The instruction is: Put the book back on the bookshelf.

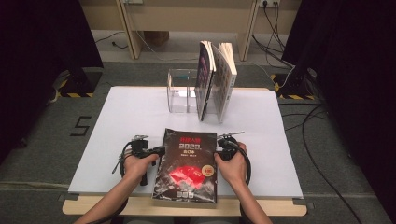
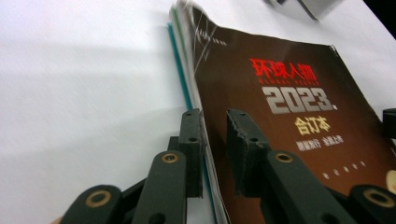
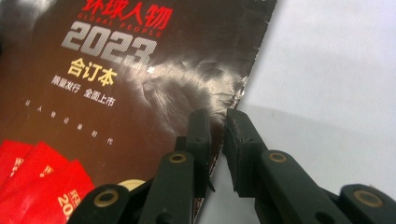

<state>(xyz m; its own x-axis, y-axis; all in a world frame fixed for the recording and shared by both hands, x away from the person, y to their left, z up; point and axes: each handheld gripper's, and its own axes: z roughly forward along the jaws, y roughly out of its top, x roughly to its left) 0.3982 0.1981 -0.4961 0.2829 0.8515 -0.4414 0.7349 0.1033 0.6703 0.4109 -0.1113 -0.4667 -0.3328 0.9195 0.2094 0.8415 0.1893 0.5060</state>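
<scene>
Both edges gripped: left hand-held gripper (image 2: 215, 154) and right hand-held gripper (image 3: 217, 149) clamp the magazine (image 1: 187, 165), flat on the desk (image 1: 130, 116); lifting and shelving in the clear holder (image 1: 182, 91) ahead remain.

magazine (image 2: 280, 107) far corner blurred, title cropped

magazine (image 1: 187, 165) flat at table (image 1: 126, 112) front edge, clear rack (image 1: 180, 91) behind, upright books (image 1: 215, 84) in rack's right side

1. A recording lab: black curtains (image 1: 42, 42) flank a white-topped table (image 1: 130, 116)
2. Cables (image 1: 308, 121) trail over grey carpet (image 1: 42, 140); hazard-striped stand feet (image 1: 77, 88) sit at both sides
</scene>
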